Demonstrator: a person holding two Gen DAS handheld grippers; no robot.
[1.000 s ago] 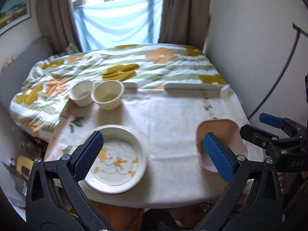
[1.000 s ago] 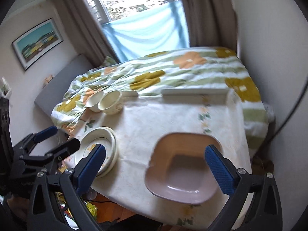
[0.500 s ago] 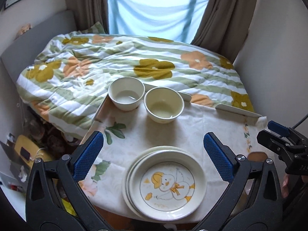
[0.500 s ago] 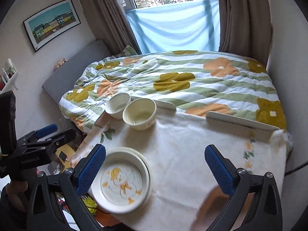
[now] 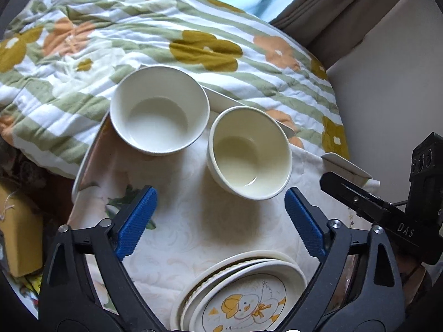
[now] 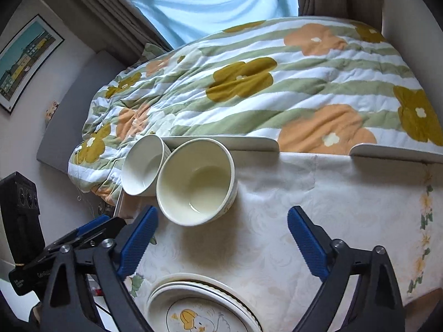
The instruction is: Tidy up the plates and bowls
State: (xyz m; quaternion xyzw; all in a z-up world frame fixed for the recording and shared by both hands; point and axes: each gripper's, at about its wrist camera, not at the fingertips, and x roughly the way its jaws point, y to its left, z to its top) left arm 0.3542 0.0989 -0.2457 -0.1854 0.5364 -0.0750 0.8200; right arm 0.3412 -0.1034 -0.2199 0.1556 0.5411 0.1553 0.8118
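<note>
Nesting the cream bowl [image 5: 249, 163] into the white bowl [image 5: 159, 113] looks next: both hand-held grippers, left [image 5: 220, 221] and right [image 6: 223, 238], gape empty; pinch its rim squarely.

Table [image 5: 193, 229] wearing a pale floral tablecloth [image 6: 346, 207], white bowl [image 5: 159, 110] and cream bowl [image 5: 249, 160] sitting side by side, stack of plates [image 5: 243, 290] (duck-printed on top) lying nearer, flowered quilt [image 6: 277, 83] spreading beyond
</note>
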